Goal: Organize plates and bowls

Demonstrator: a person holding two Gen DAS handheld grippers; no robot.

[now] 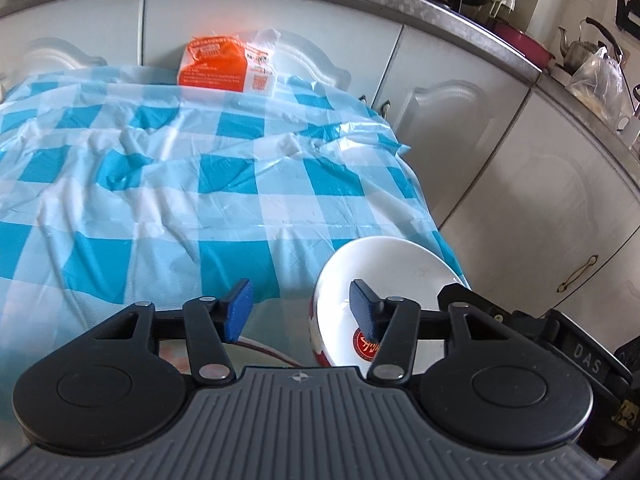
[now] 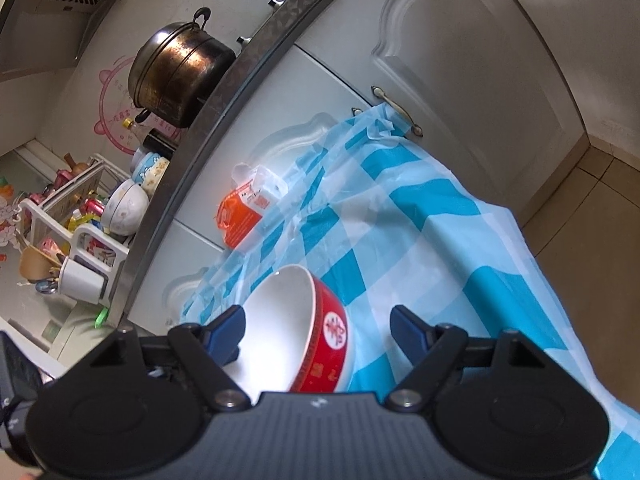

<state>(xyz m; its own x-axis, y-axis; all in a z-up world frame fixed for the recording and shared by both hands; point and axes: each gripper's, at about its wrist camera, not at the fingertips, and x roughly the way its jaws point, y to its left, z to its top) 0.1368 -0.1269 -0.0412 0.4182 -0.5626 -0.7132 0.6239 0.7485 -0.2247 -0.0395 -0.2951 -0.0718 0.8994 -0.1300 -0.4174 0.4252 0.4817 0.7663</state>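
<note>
At lower centre, the right claw (image 2: 318,332) stood half-wide astride the red bowl (image 2: 304,332) wall, unpinched; closing squarely should secure it.

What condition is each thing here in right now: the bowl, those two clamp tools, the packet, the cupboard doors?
Red-and-white ceramic bowl: empty, tipped on its side above the checked cloth.
Left gripper: jaws apart, one blue pad inside the bowl, the other well outside its rim; no grip visible.
Right gripper: jaws apart, straddling the bowl's wall; contact unclear.
Orange-and-white packet: torn open at top, leaning against the cupboard.
Blue-and-white checked plastic cloth: wrinkled.
White cupboard doors: closed.
</note>
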